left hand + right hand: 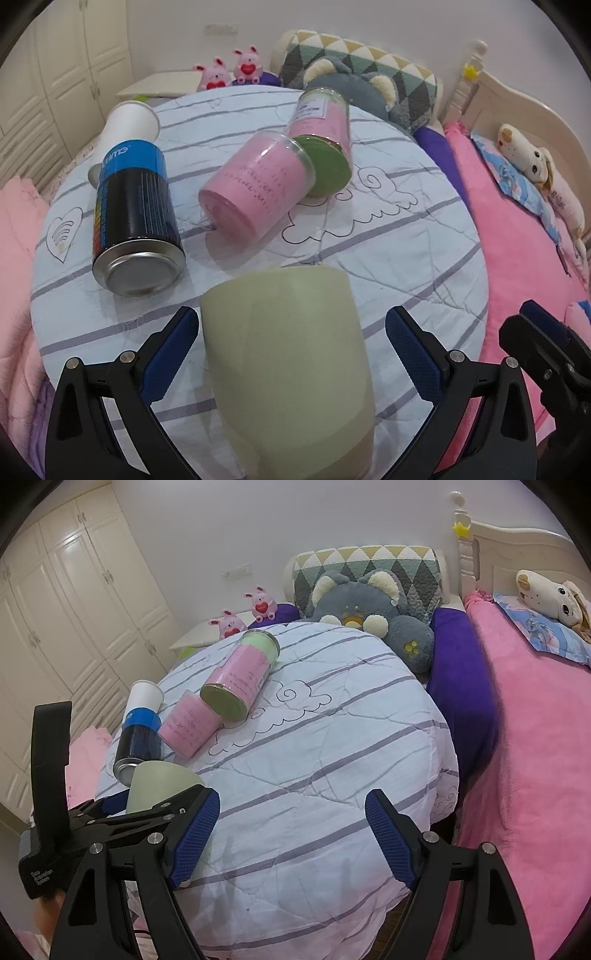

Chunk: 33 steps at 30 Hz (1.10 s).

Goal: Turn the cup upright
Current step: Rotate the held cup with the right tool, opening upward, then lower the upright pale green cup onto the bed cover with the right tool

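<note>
A pale green cup [288, 354] stands upside down, base up, on the round quilt-covered table [388, 258]. My left gripper [291, 354] is open with the cup between its blue pads; the left pad is close to the cup wall and the right pad stands apart from it. The cup also shows in the right wrist view [159, 782], partly hidden behind the left gripper [147, 812]. My right gripper [291, 834] is open and empty over the table's near part, to the right of the cup; its fingers show at the edge of the left wrist view [543, 332].
A black and blue spray can [136, 218], two pink jars [258, 188] [321, 122] and a white paper cup [129, 125] lie on their sides beyond the green cup. A pink bed [535, 757] with plush toys is at the right, a wardrobe [74, 609] at the left.
</note>
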Available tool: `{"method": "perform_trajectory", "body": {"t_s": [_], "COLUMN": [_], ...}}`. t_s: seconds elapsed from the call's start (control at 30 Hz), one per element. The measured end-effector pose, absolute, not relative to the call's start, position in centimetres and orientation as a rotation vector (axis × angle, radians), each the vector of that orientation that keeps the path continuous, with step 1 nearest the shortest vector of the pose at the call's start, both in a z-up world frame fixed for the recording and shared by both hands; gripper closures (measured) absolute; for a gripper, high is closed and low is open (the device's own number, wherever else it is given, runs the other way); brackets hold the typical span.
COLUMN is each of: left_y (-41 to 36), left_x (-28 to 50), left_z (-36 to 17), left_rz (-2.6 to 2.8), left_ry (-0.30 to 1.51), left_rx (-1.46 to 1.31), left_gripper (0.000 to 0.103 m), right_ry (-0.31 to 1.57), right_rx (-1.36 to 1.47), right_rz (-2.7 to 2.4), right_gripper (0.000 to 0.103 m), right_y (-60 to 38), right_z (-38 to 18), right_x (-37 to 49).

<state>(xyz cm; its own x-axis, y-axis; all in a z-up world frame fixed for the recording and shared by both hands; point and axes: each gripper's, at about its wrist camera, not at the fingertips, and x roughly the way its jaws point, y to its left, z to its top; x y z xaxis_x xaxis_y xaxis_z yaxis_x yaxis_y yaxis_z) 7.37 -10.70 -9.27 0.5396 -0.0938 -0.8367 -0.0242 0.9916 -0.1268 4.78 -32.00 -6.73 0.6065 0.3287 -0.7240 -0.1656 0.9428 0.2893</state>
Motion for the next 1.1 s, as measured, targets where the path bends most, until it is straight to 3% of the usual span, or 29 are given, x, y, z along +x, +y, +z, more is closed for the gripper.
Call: {"method": "perform_trajectory", "body": {"t_s": [0.13,0.23,0.4,0.67,1.1], "left_y": [-10.7,-10.7,-10.5,-10.4,-10.1], "left_x": [7.9,8.1,8.0,6.9,7.3], "left_z": [-9.8,-10.2,-10.2,-6.7,-6.1], "left_rz": [-0.055,-0.052,-0.077,-0.079,-0.101], "left_ry": [1.032,1.042,1.029,0.841,0.819], "left_rx": [-0.122,-0.103,-0.102,-0.080,-0.084], "left_gripper": [0.001,0.017,0.018,0.019,0.019], "right_ry": [0.890,0.898,0.908,0.915,0.951], "right_rx": [0.195,0.189,0.175,0.165,0.102], "right_rz": [0.301,0.308,0.321,0.344,0.494], "right_gripper": [0.021,0.021,0.021,0.021,0.021], "right_y": [-31.6,-31.3,-30.7,-29.9,-26.5], "right_z": [-7.0,-7.1,-7.2,-7.4,-8.5], "right_x": [5.0,5.0,5.1,4.8,4.4]}}
